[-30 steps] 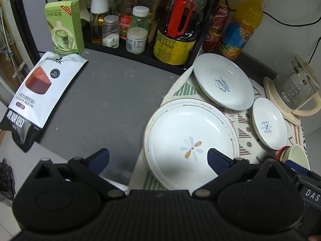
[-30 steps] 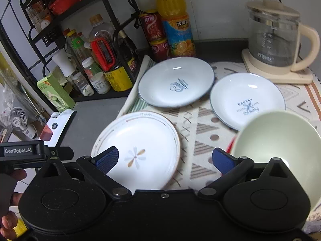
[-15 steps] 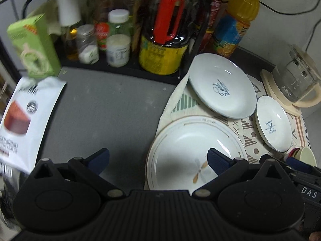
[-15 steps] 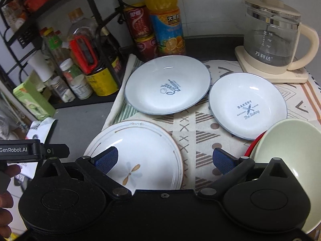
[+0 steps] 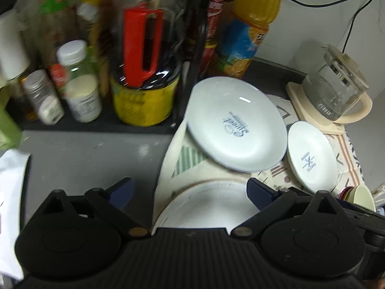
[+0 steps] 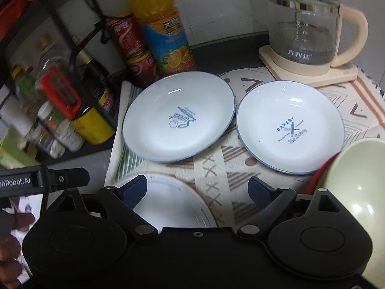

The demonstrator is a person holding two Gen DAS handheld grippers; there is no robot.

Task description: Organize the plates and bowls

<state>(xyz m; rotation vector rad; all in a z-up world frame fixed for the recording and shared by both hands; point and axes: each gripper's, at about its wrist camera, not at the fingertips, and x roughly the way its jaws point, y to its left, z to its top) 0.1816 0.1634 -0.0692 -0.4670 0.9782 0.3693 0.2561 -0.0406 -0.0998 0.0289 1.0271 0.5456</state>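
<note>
A big white plate with a brown rim (image 5: pixel 207 204) (image 6: pixel 173 202) lies nearest, partly hidden under both grippers. Behind it a white "Sweet" plate (image 5: pixel 235 130) (image 6: pixel 178 118) rests on the patterned cloth (image 6: pixel 216 175). To its right is a smaller "Bakery" plate (image 5: pixel 310 156) (image 6: pixel 288 127). A pale green bowl (image 6: pixel 356 175) (image 5: pixel 364 193) sits in a red bowl (image 6: pixel 320 171) at the right. My left gripper (image 5: pixel 190 190) is open above the big plate's far rim. My right gripper (image 6: pixel 197 187) hangs over the cloth; its jaws are closing with nothing gripped.
A glass kettle (image 6: pixel 305 29) (image 5: pixel 336 96) stands on its cream base at the back right. An orange juice bottle (image 6: pixel 163 31) and red cans stand behind the plates. A black rack holds a jug with a red handle (image 5: pixel 144 72) and several bottles. Grey counter (image 5: pixel 84 156) lies left.
Both grippers have moved forward and down toward the back plates. The big plate has slid under them. The left view swung right, and the right jaws stand a little narrower.
</note>
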